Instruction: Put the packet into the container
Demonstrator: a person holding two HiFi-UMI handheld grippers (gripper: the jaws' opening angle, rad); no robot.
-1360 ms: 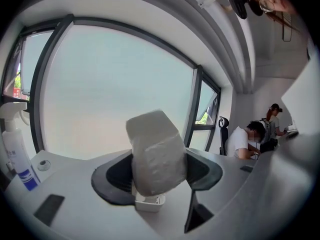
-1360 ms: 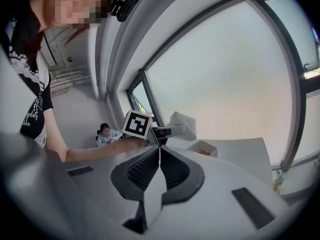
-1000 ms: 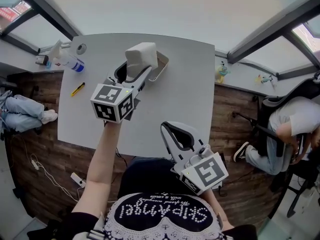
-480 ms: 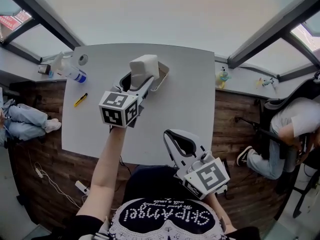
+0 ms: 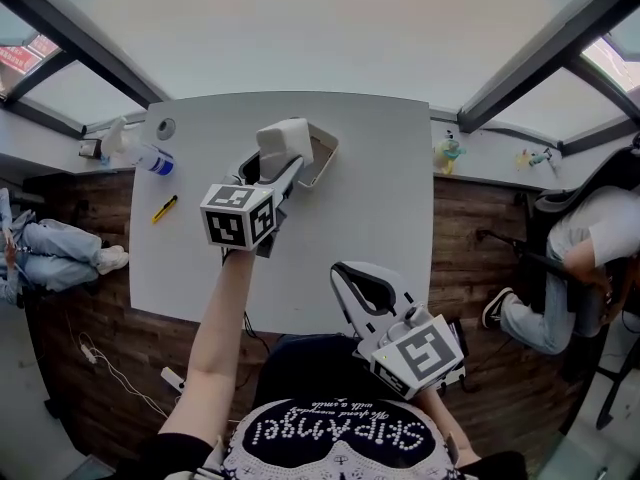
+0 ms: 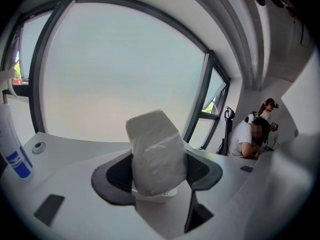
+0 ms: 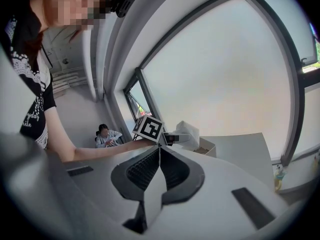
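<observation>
A white, puffy packet [image 5: 283, 140] sits between the jaws of my left gripper [image 5: 275, 160], which is shut on it. The packet hangs over the near left end of the white rectangular container [image 5: 322, 160] on the grey table [image 5: 385, 208]. In the left gripper view the packet [image 6: 156, 151] fills the gap between the dark pads [image 6: 117, 176] and hides the fingertips. My right gripper [image 5: 352, 280] hovers over the table's near edge, shut and empty. In the right gripper view its jaws [image 7: 159, 160] meet, with the packet [image 7: 188, 132] and container [image 7: 209, 147] beyond.
At the table's far left corner stand a spray bottle [image 5: 140, 150] and a roll of tape [image 5: 165, 126]. A yellow cutter [image 5: 165, 209] lies near the left edge. A person sits on a chair at the right [image 5: 590, 258], and another person's legs [image 5: 55, 258] show at the left.
My left gripper has sunk a little with the packet, closer to the container. The right gripper has stayed where it was.
</observation>
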